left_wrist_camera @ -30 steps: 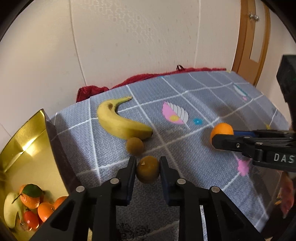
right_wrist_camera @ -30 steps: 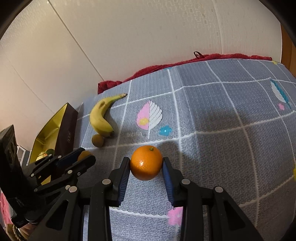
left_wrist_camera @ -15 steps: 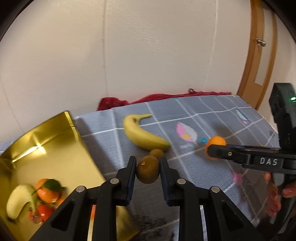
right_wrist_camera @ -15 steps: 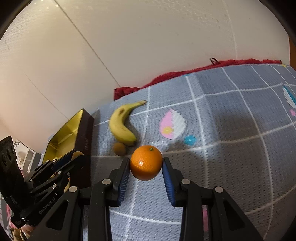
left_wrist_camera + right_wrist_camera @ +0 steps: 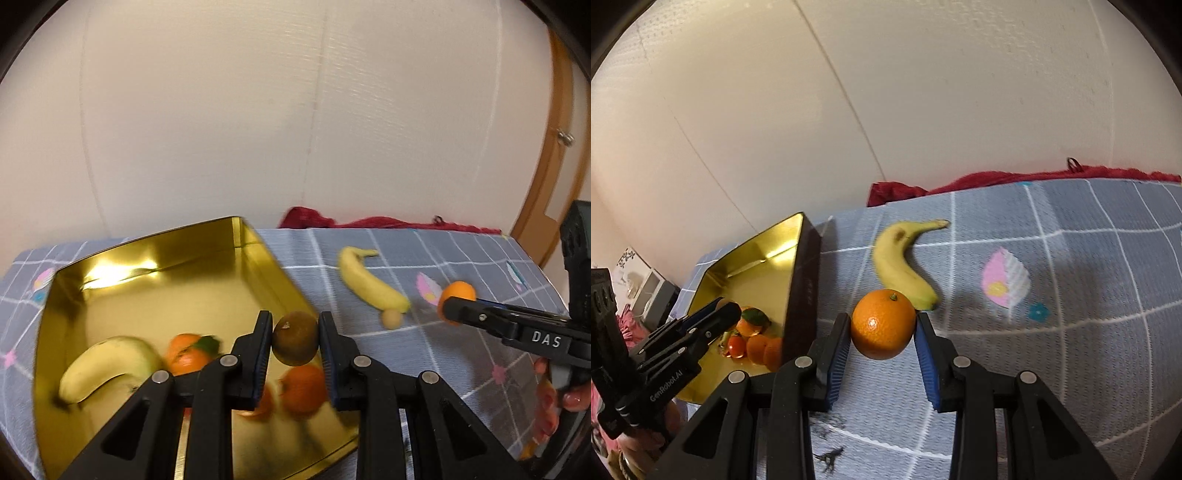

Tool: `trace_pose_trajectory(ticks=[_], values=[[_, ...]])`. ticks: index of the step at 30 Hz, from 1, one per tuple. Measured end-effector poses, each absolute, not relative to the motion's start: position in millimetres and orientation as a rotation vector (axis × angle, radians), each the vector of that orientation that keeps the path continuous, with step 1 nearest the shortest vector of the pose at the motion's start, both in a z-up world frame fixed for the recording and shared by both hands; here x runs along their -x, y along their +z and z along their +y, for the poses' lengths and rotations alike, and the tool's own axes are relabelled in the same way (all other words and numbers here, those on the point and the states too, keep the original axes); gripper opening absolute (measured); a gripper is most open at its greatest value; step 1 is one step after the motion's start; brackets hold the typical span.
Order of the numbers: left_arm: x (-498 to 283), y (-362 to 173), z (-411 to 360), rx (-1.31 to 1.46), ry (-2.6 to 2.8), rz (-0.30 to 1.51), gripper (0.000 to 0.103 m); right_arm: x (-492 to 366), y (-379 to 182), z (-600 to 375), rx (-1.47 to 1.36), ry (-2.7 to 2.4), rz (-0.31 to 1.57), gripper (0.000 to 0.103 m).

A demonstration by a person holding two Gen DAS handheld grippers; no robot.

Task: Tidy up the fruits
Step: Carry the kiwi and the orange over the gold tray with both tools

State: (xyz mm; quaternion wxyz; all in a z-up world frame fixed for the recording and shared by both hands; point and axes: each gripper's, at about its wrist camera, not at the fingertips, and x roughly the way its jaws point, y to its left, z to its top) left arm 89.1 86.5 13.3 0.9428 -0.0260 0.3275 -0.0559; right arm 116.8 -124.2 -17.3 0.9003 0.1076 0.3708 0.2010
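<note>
My left gripper (image 5: 295, 338) is shut on a small brown round fruit (image 5: 294, 338) and holds it in the air above the right part of the gold box (image 5: 155, 280). In the box lie a pale banana (image 5: 107, 363) and several oranges (image 5: 301, 387). My right gripper (image 5: 883, 325) is shut on an orange (image 5: 883, 325), lifted above the cloth just right of the gold box (image 5: 750, 266). A yellow banana (image 5: 901, 266) lies on the cloth beyond it. A second small brown fruit (image 5: 391, 318) sits at the banana's (image 5: 369, 284) near tip.
A grey patterned cloth (image 5: 1071, 314) covers the table. A red fabric (image 5: 1015, 177) lies bunched along the far edge by the white wall. A wooden door frame (image 5: 554, 177) stands at the right. A person's hand (image 5: 565, 391) holds the right gripper.
My left gripper has carried the brown fruit up and to the left, from the cloth to over the gold box. My right gripper has lifted the orange and moved left toward the box.
</note>
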Motion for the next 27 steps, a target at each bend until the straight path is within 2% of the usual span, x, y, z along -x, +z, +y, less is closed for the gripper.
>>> trace_pose_trajectory(ticks=[27], values=[[-49.5,-4.8,191.2,0.113,0.121,0.726,0.026,-110.0,-4.4,-12.3,-0.115,0.638,0.735,0.035]])
